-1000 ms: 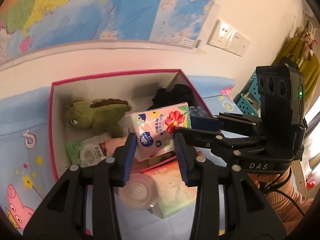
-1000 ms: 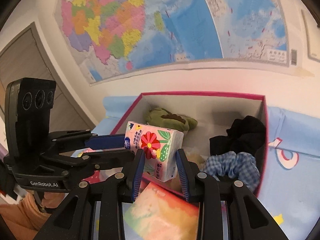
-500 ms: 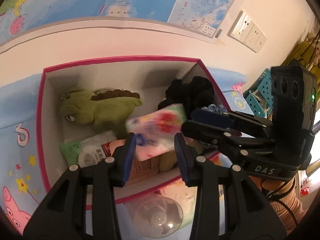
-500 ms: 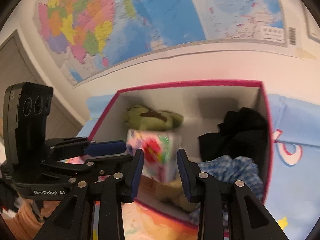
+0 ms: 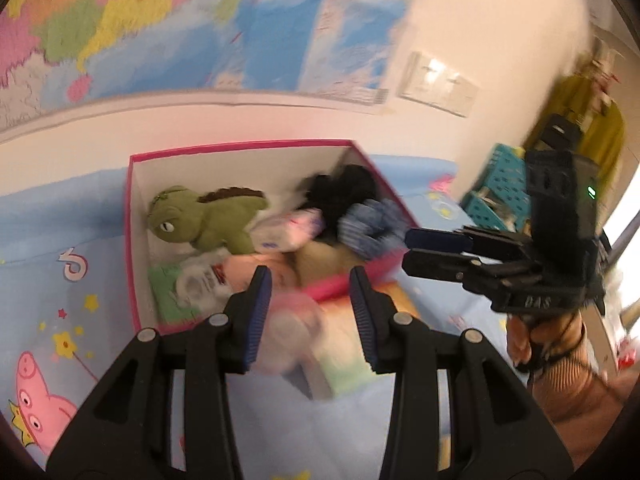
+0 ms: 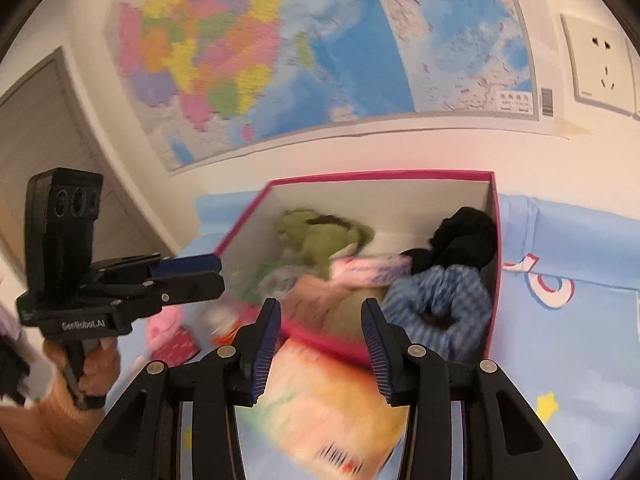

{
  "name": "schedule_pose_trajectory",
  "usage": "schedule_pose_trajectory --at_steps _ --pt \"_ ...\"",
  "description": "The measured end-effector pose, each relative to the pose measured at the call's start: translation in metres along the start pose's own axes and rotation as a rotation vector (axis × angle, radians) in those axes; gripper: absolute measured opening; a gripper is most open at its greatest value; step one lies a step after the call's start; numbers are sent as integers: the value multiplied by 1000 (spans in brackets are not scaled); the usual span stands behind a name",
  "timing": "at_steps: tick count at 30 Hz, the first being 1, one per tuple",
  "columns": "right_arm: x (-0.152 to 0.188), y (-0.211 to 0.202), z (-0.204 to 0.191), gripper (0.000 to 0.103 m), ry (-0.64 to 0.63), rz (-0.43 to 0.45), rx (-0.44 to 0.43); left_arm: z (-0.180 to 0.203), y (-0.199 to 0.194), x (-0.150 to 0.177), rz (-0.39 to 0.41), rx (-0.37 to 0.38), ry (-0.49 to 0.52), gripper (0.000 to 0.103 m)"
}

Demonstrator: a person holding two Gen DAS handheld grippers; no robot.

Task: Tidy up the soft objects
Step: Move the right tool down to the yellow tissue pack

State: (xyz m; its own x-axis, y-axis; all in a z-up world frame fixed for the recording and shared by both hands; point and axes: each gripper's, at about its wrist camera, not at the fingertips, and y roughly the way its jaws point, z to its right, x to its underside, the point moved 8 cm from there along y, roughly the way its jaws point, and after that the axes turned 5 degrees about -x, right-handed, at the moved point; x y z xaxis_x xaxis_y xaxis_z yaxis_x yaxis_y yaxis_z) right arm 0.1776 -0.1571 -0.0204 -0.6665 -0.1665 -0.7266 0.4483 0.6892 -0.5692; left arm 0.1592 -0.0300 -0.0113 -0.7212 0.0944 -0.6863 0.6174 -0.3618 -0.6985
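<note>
A pink-rimmed box [image 5: 240, 146] [image 6: 380, 178] holds a green plush dinosaur [image 5: 204, 220] [image 6: 320, 234], black cloth [image 5: 340, 192] [image 6: 464, 236], a blue checked scrunchie [image 5: 372, 220] [image 6: 444, 292] and the flowered tissue pack [image 5: 286, 228] [image 6: 370, 270], which lies in the box's middle. My left gripper [image 5: 310, 312] is open and empty, just in front of the box's near wall. My right gripper [image 6: 320, 340] is open and empty, likewise in front of the box. Each gripper shows in the other's view, the right one [image 5: 432, 252] and the left one [image 6: 192, 276].
A colourful tissue pack [image 6: 332, 408] [image 5: 352, 344] and a clear round lid [image 5: 292, 336] lie on the blue cartoon sheet [image 5: 52, 288] in front of the box. A teal crate [image 5: 500, 184] stands at the right. A map-covered wall rises behind the box.
The flowered tissue pack, held between both grippers a second ago, has dropped into the box. Both grippers have pulled back from the box and are empty.
</note>
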Motion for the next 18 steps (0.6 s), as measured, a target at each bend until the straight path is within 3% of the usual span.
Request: schedule_pose_trajectory --at_steps 5,13,18 --pt "42 -26 -22 51 -41 -53 -86 37 -21 44 -28 92 80 46" --pt "127 -33 -20 51 10 -223 -82 90 0 153 -291 258 174 46" --pt "164 -34 -19 51 39 -295 -101 99 -3 182 -350 287 192 46"
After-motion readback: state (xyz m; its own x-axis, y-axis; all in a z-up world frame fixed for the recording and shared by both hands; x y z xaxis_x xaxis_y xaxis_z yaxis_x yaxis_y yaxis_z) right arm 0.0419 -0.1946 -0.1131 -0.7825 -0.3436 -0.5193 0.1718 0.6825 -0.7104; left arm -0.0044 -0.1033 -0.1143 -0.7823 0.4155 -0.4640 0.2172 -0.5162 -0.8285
